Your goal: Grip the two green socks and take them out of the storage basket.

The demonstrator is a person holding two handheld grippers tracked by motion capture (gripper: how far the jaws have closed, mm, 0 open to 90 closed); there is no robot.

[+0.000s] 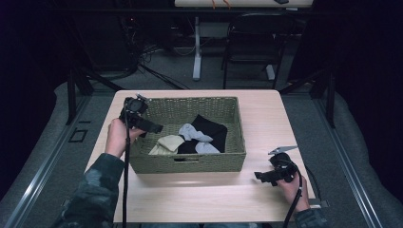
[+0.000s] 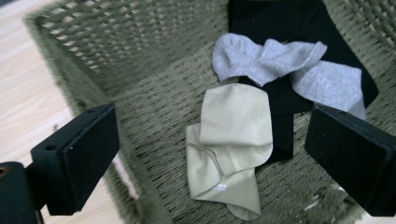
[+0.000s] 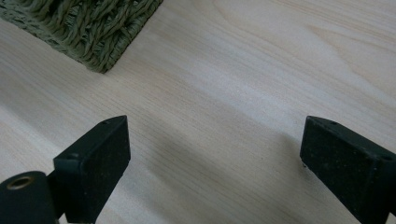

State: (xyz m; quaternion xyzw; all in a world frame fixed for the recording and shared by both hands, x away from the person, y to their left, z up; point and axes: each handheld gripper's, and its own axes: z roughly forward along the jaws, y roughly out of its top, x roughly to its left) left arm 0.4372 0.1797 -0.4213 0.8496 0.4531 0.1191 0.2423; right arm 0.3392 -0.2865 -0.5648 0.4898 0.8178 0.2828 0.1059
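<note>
Two grippers are working over the tabletop [image 1: 266,118], and I'm holding the left gripper [image 2: 210,154] released above the woven basket [image 1: 190,161]. Its wall is crowding my left finger. Inside, black socks [image 2: 289,28] and grey socks [image 2: 266,60] are lying beside the cream sock [image 2: 233,144], lengthwise toward me. I'm keeping the right gripper [image 3: 215,154] released over bare wood.

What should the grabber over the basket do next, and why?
Probably dip the left gripper down onto the cream sock and close. Its jaws are open with that sock between them, lying on top near the basket wall.
</note>
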